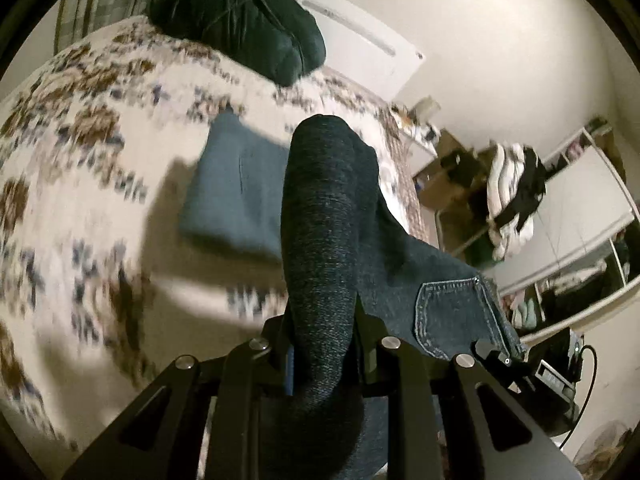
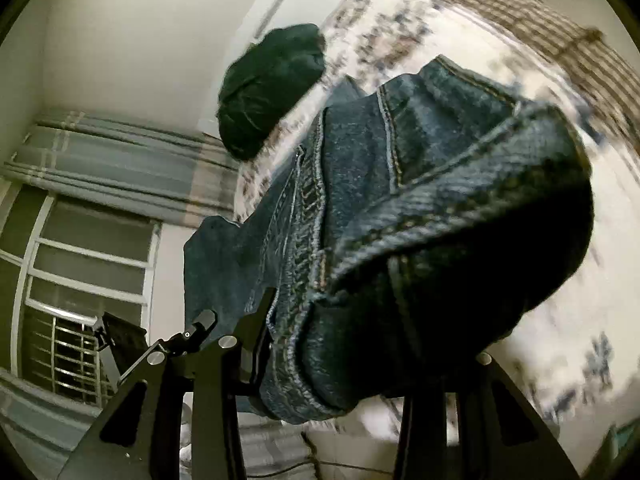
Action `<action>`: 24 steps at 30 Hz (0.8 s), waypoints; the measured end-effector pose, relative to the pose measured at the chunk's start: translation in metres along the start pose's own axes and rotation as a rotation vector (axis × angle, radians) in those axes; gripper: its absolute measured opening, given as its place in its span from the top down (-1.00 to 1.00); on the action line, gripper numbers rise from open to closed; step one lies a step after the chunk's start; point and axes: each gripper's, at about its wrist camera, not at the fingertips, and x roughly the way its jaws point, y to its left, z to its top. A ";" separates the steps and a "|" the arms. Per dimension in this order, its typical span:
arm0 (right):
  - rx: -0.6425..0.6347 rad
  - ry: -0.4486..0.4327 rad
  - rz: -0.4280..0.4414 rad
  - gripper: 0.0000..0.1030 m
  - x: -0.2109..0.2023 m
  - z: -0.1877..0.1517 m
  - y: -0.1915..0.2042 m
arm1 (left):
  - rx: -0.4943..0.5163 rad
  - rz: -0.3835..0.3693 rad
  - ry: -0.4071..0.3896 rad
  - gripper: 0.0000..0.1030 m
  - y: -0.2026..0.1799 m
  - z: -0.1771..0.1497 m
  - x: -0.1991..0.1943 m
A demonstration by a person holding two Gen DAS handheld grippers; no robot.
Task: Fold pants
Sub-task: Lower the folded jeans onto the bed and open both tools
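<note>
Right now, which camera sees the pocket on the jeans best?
The left wrist view: the jeans show a whole stitched back pocket, sharp and uncovered. The right wrist view shows only bunched seams and waistband, no clear pocket.

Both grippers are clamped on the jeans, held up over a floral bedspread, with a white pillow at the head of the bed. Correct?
Not quite: the pillow is dark green, not white, as both wrist views show. The rest holds: the left gripper and the right gripper are each shut on the jeans, held above the floral bedspread.
</note>
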 end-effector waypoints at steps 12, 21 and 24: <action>-0.026 0.032 -0.054 0.18 0.213 0.157 0.031 | -0.081 0.048 0.102 0.54 0.124 0.140 0.159; -0.033 0.125 -0.219 -0.22 0.216 0.142 0.001 | -0.024 0.130 0.175 0.24 0.142 0.131 0.166; -0.047 0.110 -0.283 -0.23 0.197 0.136 0.003 | 0.028 0.192 0.145 0.21 0.132 0.130 0.151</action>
